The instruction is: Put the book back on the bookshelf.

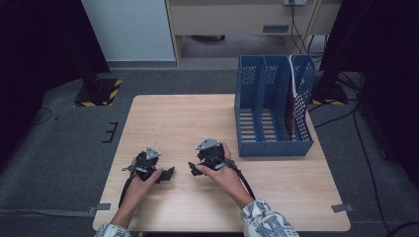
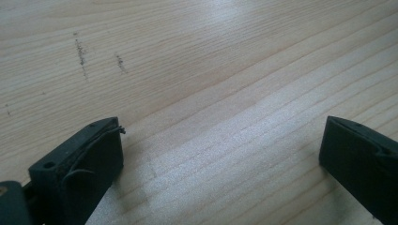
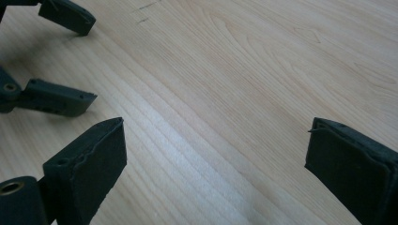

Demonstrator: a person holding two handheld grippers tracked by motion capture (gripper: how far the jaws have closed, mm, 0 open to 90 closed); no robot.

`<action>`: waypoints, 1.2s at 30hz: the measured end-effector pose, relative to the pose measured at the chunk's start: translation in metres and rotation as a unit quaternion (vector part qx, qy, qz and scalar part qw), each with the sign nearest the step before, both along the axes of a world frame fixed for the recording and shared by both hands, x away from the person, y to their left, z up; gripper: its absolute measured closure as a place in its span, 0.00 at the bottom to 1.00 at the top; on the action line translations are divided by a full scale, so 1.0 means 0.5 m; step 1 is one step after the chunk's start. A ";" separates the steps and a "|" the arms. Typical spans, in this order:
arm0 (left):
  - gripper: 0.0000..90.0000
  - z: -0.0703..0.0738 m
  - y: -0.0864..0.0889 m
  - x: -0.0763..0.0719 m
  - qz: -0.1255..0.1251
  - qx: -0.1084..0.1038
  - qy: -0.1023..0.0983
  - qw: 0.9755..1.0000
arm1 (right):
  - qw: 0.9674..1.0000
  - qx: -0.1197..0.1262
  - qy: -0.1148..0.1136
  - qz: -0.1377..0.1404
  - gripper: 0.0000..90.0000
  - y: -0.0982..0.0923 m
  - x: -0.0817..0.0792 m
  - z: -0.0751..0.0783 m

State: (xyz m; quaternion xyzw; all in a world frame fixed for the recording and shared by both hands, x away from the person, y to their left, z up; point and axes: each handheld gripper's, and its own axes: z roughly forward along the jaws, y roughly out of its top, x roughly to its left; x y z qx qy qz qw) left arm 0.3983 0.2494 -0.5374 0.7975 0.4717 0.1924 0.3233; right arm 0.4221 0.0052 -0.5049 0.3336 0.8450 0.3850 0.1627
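Both grippers rest low over the near part of the light wooden table (image 1: pixel 188 118), each held in a hand. My left gripper (image 1: pixel 169 173) points right, and in its own view the left gripper (image 2: pixel 220 140) stands open over bare wood. My right gripper (image 1: pixel 192 169) points left toward it, a short gap apart. In its own view the right gripper (image 3: pixel 216 145) stands open with nothing between the jaws, and the left gripper (image 3: pixel 91 58) shows at the upper left, also open.
A blue three-slot file rack (image 1: pixel 273 106) stands at the table's right back. Its rightmost slot holds a dark red folder (image 1: pixel 291 111) and some white paper. Grey carpet surrounds the table, with a stand base (image 1: pixel 99 91) on the floor at the far left.
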 end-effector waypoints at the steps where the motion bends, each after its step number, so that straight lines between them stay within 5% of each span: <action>1: 0.00 0.000 0.000 0.000 0.000 0.000 0.000 1.000 | 1.000 0.001 0.004 -0.002 0.07 0.005 0.005 -0.005; 5: 0.00 0.000 0.000 0.000 0.000 0.000 0.000 1.000 | 1.000 -0.012 0.005 -0.005 0.13 0.019 0.012 -0.019; 21: 0.00 0.000 0.000 0.000 -0.001 0.000 0.000 1.000 | 0.999 -0.009 0.023 -0.032 0.10 0.021 0.033 -0.043; 27: 0.00 0.000 0.000 0.001 -0.001 0.000 0.000 1.000 | 0.998 -0.029 0.022 -0.052 0.09 0.020 0.034 -0.064; 36: 0.00 0.000 0.000 0.001 -0.001 0.000 0.000 1.000 | 0.997 -0.013 0.030 -0.064 0.08 0.017 0.031 -0.069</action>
